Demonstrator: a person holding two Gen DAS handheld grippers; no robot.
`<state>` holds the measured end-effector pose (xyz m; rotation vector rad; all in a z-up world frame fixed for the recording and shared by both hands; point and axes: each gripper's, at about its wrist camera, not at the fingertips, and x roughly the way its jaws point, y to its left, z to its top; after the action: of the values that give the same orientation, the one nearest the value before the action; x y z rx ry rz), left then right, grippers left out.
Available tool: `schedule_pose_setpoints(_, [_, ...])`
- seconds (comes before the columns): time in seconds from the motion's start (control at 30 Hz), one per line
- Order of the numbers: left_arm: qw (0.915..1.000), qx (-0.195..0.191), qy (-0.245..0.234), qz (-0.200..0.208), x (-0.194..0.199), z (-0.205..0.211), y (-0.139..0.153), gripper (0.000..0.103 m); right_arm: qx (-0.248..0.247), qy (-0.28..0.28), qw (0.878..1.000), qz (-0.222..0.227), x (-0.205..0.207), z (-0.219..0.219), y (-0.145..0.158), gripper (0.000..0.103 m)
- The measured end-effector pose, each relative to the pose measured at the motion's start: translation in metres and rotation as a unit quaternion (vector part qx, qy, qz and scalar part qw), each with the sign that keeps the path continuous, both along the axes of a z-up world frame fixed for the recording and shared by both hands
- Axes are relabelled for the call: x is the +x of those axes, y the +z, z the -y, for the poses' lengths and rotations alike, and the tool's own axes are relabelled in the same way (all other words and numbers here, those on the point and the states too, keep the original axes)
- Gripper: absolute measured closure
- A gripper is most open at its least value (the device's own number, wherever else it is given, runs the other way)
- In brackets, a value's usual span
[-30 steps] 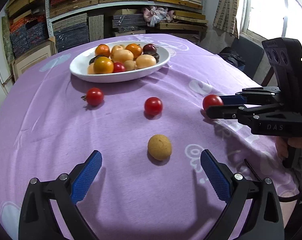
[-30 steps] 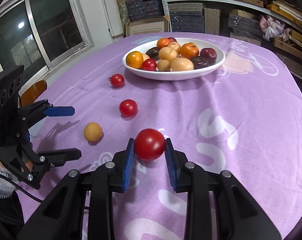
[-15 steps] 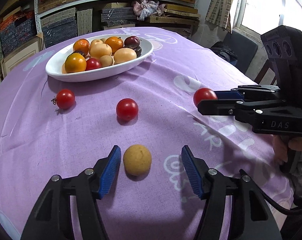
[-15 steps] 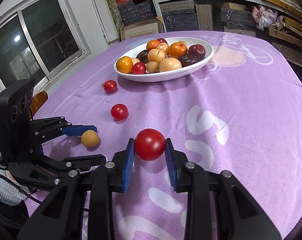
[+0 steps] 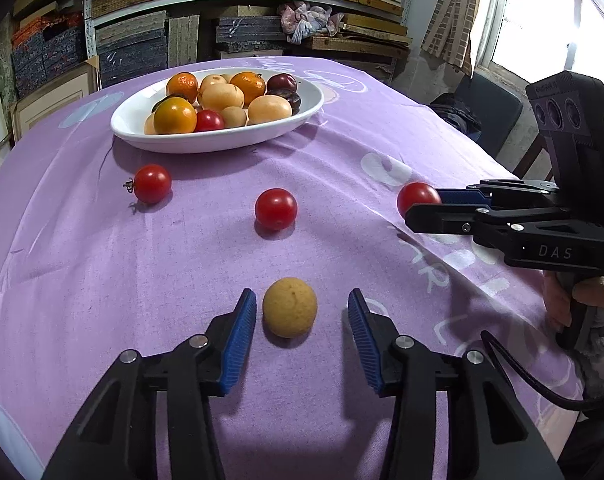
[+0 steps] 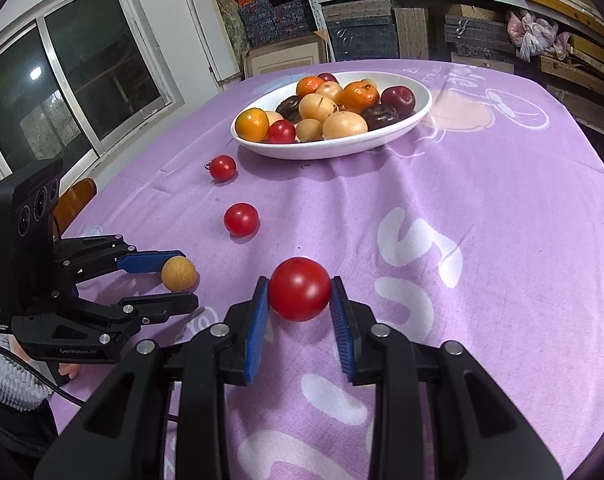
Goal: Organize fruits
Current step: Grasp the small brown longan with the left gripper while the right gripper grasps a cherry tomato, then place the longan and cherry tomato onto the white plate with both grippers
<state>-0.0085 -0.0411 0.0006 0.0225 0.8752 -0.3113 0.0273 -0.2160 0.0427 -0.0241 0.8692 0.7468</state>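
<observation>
A tan round fruit (image 5: 290, 312) lies on the purple cloth between the blue pads of my left gripper (image 5: 301, 300). Its jaws are closing; the left pad is almost at the fruit and a gap shows on the right. My right gripper (image 6: 299, 284) is shut on a red tomato (image 6: 300, 288), just above the cloth; the left wrist view shows this tomato (image 5: 416, 196) at the right. Two more red tomatoes (image 5: 152, 183) (image 5: 276, 209) lie loose between me and the white bowl (image 5: 222, 142), which holds several oranges, plums and yellow fruits.
The table under the purple cloth (image 5: 82, 280) drops off at its left and right edges. Shelves of stacked mats (image 5: 242, 32) stand behind the bowl. A window (image 6: 62, 92) is at the left, a dark chair (image 5: 490, 116) at the right. A hand (image 5: 582, 300) grips the right gripper's handle.
My left gripper has come forward around the tan fruit and its jaws have narrowed from wide apart to close beside it. The right gripper has kept the red tomato in place.
</observation>
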Motion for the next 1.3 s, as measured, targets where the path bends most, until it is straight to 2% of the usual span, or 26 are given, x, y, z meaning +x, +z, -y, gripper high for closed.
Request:
schedule_pose_setpoints(0.13, [1.0000, 0.001, 0.001, 0.000, 0.000, 0.000, 0.000, 0.057, -0.002, 0.000, 1.000, -0.002, 0.000, -0.001, -0.001, 0.073])
schedule_pose_setpoints(0.27, [0.9999, 0.010, 0.003, 0.002, -0.001, -0.001, 0.000, 0.070, -0.002, 0.001, 1.000, -0.002, 0.001, 0.000, -0.002, 0.073])
schedule_pose_setpoints(0.33, [0.9999, 0.010, 0.005, 0.002, -0.003, -0.003, 0.000, 0.071, -0.003, 0.001, 1.000, -0.003, 0.001, -0.001, -0.002, 0.073])
schedule_pose_setpoints(0.57, [0.9996, 0.008, 0.022, 0.015, -0.007, -0.011, 0.004, 0.072, -0.005, 0.000, 1.000, -0.003, 0.001, -0.002, -0.005, 0.073])
schedule_pose_setpoints(0.67, [0.9993, -0.004, 0.033, 0.020, -0.004, -0.019, 0.010, 0.072, -0.003, -0.005, 1.000, 0.001, 0.002, -0.001, -0.004, 0.073])
schedule_pose_setpoints(0.8, [0.9996, -0.008, 0.027, 0.003, -0.002, -0.019, 0.004, 0.072, -0.003, -0.008, 1.000, -0.002, 0.001, 0.000, -0.004, 0.073])
schedule_pose_setpoints(0.93, [0.9998, 0.007, 0.019, 0.008, -0.004, -0.010, 0.002, 0.072, -0.002, -0.012, 1.000, -0.002, 0.001, 0.001, -0.004, 0.073])
schedule_pose_setpoints(0.97, [0.9997, 0.007, 0.019, 0.010, -0.005, -0.010, 0.002, 0.076, -0.002, -0.013, 1.000, -0.003, 0.001, 0.001, -0.004, 0.073])
schedule_pose_setpoints(1.3, [0.9990, 0.027, 0.029, 0.024, -0.009, -0.010, 0.008, 0.076, 0.004, -0.017, 1.000, -0.005, 0.004, 0.003, -0.003, 0.073])
